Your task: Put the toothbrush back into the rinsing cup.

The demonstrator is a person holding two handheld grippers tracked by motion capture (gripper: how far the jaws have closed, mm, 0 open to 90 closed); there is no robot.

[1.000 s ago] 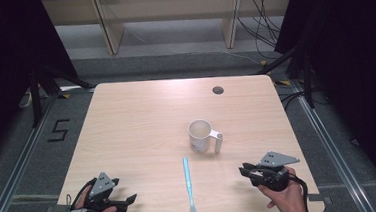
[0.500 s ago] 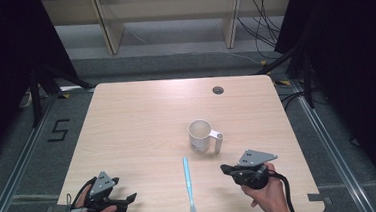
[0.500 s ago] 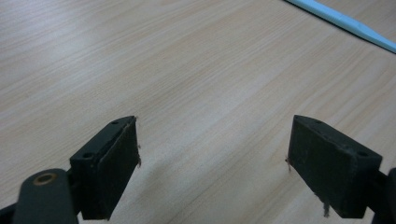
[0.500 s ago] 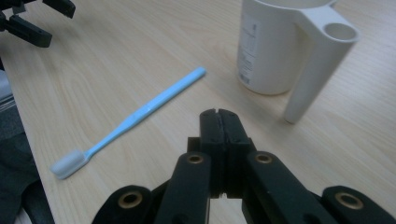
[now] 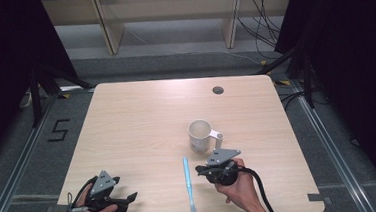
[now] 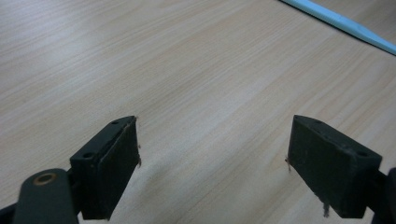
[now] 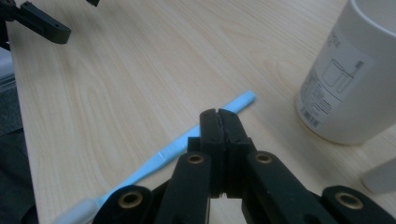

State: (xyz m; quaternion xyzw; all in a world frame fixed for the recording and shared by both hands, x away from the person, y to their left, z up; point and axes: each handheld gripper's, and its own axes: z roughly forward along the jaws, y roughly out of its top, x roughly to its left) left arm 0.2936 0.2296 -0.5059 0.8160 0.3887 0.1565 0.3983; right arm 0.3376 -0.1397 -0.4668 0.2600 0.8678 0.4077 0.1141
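A light blue toothbrush (image 5: pixel 188 186) lies lengthwise on the wooden table (image 5: pixel 142 119) near the front edge. Just behind it to the right a white mug (image 5: pixel 200 134) stands upright, its handle turned right. My right gripper (image 5: pixel 199 170) is in front of the mug, pointing left at the toothbrush. In the right gripper view its jaws are shut with nothing between them (image 7: pixel 218 115), just above the toothbrush handle (image 7: pixel 161 154), with the mug (image 7: pixel 355 79) to the right. My left gripper (image 5: pixel 128 198) rests at the front left, open (image 6: pixel 212 158) over bare wood, with the toothbrush (image 6: pixel 336 21) far off.
A small round cable hole (image 5: pixel 218 90) sits near the table's far edge. Shelving and cables stand behind the table on the floor. A floor mark "5" (image 5: pixel 58 130) is to the left. The other gripper (image 7: pixel 42 23) appears at the top left of the right gripper view.
My right gripper has moved left from near the table's right front, ending in front of the mug beside the toothbrush. The left gripper has stayed put.
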